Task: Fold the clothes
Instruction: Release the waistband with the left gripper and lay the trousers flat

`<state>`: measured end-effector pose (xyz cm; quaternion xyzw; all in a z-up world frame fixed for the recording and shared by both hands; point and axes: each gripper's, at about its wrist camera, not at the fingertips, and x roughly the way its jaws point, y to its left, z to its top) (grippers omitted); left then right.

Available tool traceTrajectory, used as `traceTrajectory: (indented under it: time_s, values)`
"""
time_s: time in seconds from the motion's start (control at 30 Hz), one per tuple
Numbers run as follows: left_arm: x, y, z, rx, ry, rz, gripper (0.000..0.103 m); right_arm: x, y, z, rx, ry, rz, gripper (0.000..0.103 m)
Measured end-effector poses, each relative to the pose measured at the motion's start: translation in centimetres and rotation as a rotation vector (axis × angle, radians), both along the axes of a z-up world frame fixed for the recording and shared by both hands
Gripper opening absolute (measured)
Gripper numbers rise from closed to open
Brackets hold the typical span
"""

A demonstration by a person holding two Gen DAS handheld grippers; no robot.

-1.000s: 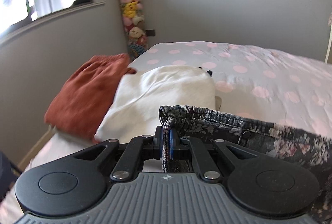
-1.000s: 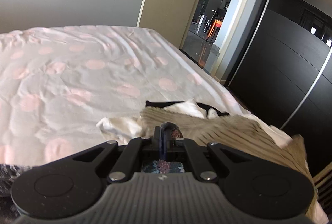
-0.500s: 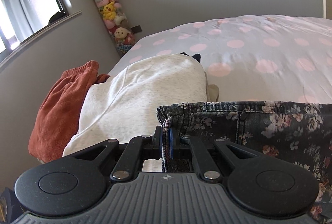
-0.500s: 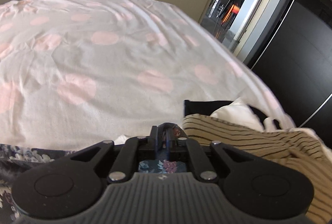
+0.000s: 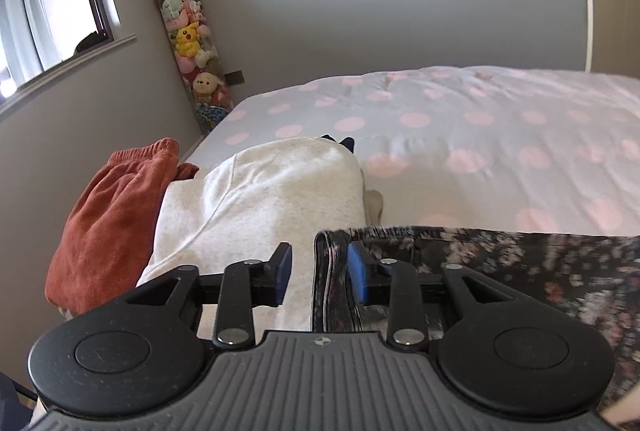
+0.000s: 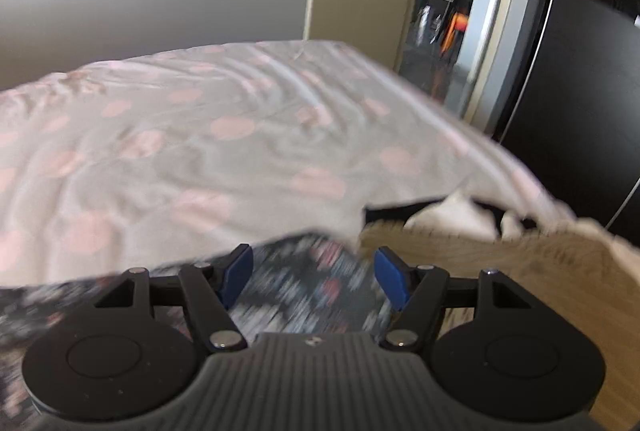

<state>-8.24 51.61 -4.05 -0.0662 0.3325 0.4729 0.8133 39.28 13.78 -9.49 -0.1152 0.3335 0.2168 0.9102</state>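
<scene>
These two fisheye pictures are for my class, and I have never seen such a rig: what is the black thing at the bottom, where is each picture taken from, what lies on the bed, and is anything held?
The black thing is a hand-held two-finger gripper; a person carries one in each hand, with a camera looking forward along its fingers. One picture looks over the left gripper, the other over the right gripper. Both stand open, blue pads apart, so nothing is clamped. A dark floral garment lies across the polka-dot bed, its edge between the left fingers. To the left lie a light grey sweatshirt and a rust-coloured garment. The blurred right view shows a tan garment beside the floral one.
</scene>
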Motion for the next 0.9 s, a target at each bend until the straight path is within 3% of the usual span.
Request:
traceTrajectory:
  time_s: [0.1,0.2,0.4,0.6,0.77,0.9]
  values:
    - [-2.5,-1.4,0.7,-0.05,0.014,-0.021,0.039,-4.3,-1.1,-0.6,0.018,0.065,0.06,0.07]
    - [-5.5,-2.6,0.7,-0.126,0.03,-0.026,0.04,-8.6,-2.5,-1.4,0.042,0.142,0.1,0.07]
    - [-9.7,-4.4,-2.0,-0.306,0.05,-0.001,0.045,-16.3,-4.7,-2.3,0.105,0.27,0.154,0.07]
    - [-10.7,-4.9,-5.6,-0.503,0.05,0.051,0.05,-21.6,-6.2,-2.1,0.109,0.199,0.19,0.077]
    - [-11.6,-5.4,-8.7,-0.667,0.05,0.095,0.055,-22.4,-7.9,-2.2,0.171,0.185,0.145,0.077]
    - [-10.9,-5.7,-10.7,-0.71,0.093,0.125,0.055,-21.9,-8.6,-2.5,0.223,0.205,0.11,0.077]
